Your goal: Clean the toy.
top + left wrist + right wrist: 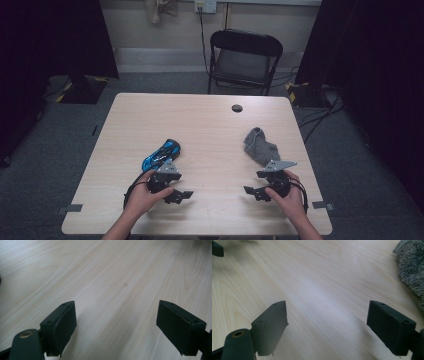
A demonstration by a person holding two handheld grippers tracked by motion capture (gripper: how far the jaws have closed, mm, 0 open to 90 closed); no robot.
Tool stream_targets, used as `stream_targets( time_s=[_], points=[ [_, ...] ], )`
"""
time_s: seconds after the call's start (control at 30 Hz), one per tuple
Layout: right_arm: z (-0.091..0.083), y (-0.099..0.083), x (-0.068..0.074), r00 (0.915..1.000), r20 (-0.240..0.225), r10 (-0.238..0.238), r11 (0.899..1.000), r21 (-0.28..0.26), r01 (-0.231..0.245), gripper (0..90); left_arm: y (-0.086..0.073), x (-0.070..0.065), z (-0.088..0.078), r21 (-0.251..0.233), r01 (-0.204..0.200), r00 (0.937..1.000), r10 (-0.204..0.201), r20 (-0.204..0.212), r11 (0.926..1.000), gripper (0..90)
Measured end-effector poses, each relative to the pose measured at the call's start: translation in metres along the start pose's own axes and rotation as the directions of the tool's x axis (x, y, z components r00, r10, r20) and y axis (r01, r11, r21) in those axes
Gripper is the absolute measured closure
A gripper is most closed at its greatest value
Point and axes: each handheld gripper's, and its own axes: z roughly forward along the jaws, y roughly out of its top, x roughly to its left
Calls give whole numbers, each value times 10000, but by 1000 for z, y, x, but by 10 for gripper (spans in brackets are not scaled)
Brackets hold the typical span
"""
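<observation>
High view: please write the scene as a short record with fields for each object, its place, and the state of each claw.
table: light wood
toy car: blue, left half, just beyond left claw
sock: grey, right half, just beyond right claw
left claw: open, over bare wood, holds nothing
right claw: open, over bare wood, holds nothing; sock at its view's right edge
chair: black, behind table

**Hidden and cut off**

The blue toy car (162, 154) lies partly behind the left hand-held gripper (180, 195). In the right gripper view the grey sock (413, 267), beyond the right hand-held gripper (327, 327), runs off the right edge.
</observation>
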Motion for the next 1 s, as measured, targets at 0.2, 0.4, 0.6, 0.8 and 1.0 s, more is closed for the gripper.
stream_targets(
  time_s=[0.2,0.4,0.6,0.8,1.0],
  points=[
    [5,-4,6,9999,-84,-87,9999,118,88,162,-3,-5,7,132,-167,9999,166,46,9998,161],
    [11,-9,11,9993,33,-376,9987,353,375,157,-6,-10,13,-6,-806,9967,806,-111,9967,155],
    [12,-14,13,9976,132,-673,9977,68,672,156,-10,-13,17,-35,-2163,9760,2161,-252,9763,139],
    [12,-17,18,9911,419,-1263,9920,106,1260,155,-9,-15,19,43,-2141,9763,2141,-302,9768,102],
    [13,-17,19,9884,478,-1439,9896,147,1434,147,-9,-15,19,38,-2127,9766,2127,-301,9771,100]
  ],
)
